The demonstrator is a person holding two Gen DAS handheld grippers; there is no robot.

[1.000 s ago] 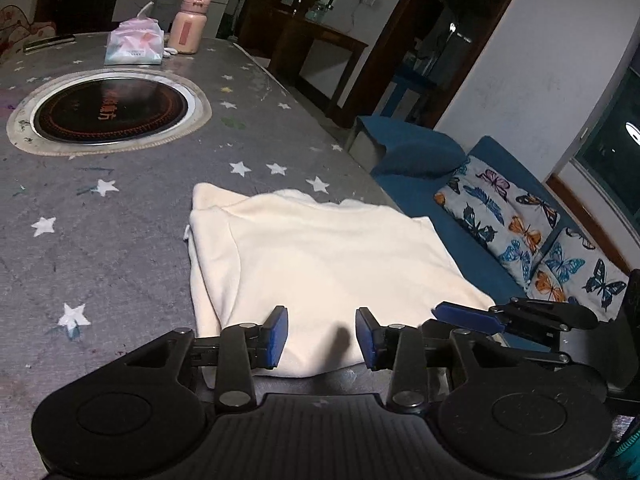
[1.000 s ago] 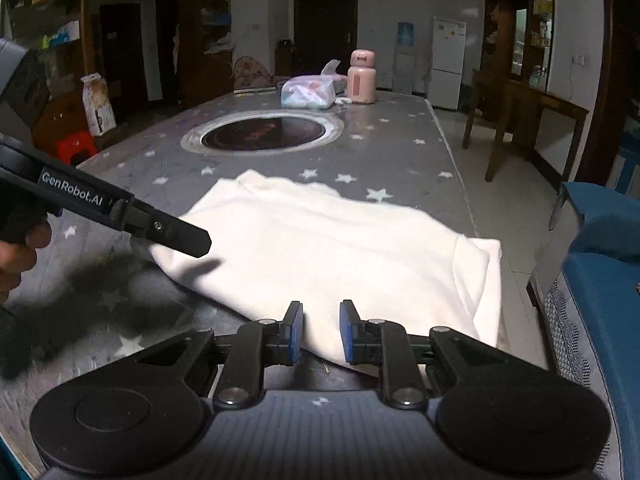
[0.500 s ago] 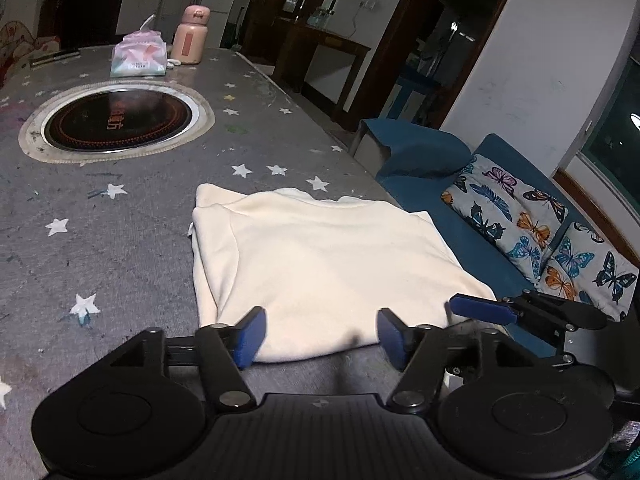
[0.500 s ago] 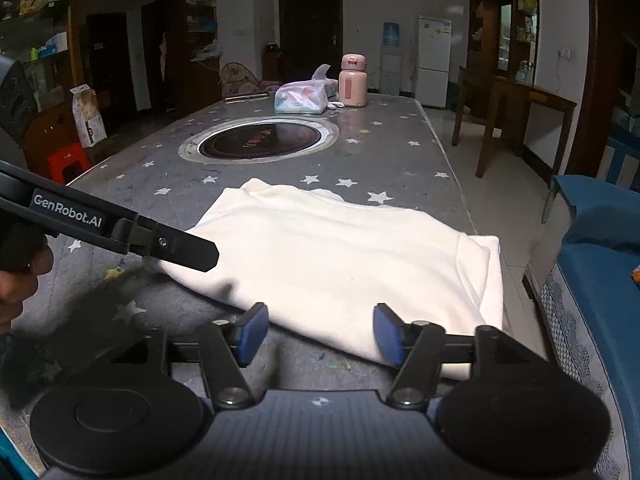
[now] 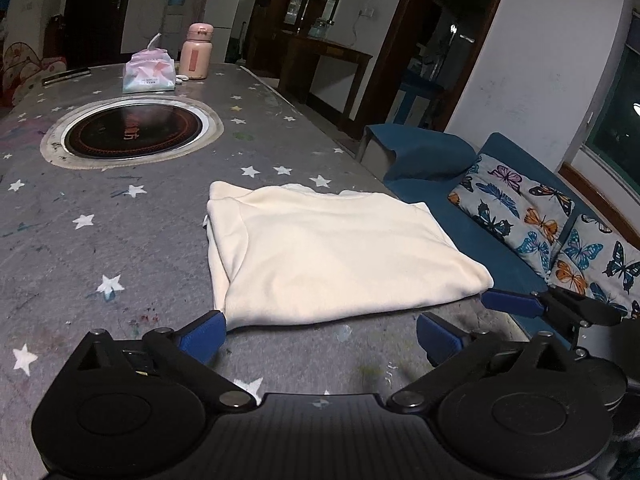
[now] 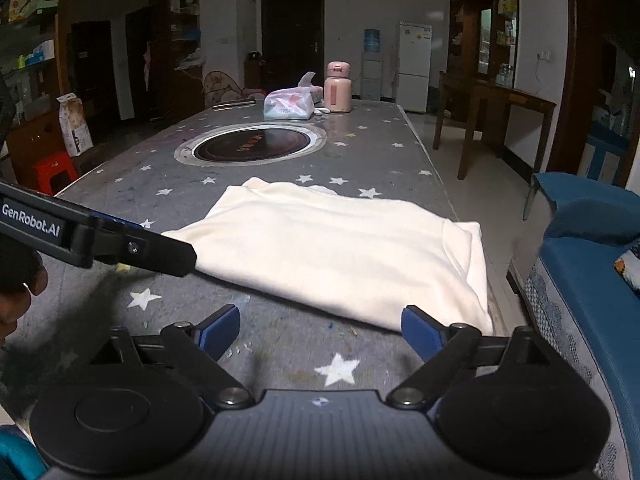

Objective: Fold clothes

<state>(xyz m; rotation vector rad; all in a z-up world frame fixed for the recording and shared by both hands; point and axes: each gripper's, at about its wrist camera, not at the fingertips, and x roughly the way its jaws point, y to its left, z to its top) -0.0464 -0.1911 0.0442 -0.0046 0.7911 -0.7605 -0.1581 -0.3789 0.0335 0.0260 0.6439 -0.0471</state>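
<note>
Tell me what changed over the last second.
Both claws opened wide and drew back from the garment's near edge: the left claw and the right claw had their fingers nearly together over that edge, and now neither holds cloth. The folded garment, tissue pack and pink bottle stayed put.

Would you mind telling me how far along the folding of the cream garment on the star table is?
Done: the cream garment lies flat in a layered rectangle on the table, one side doubled over. In hand: nothing; the left gripper and right gripper both have their jaws wide apart just short of its near edge. Left: possibly another fold, though it may count as finished.
</note>
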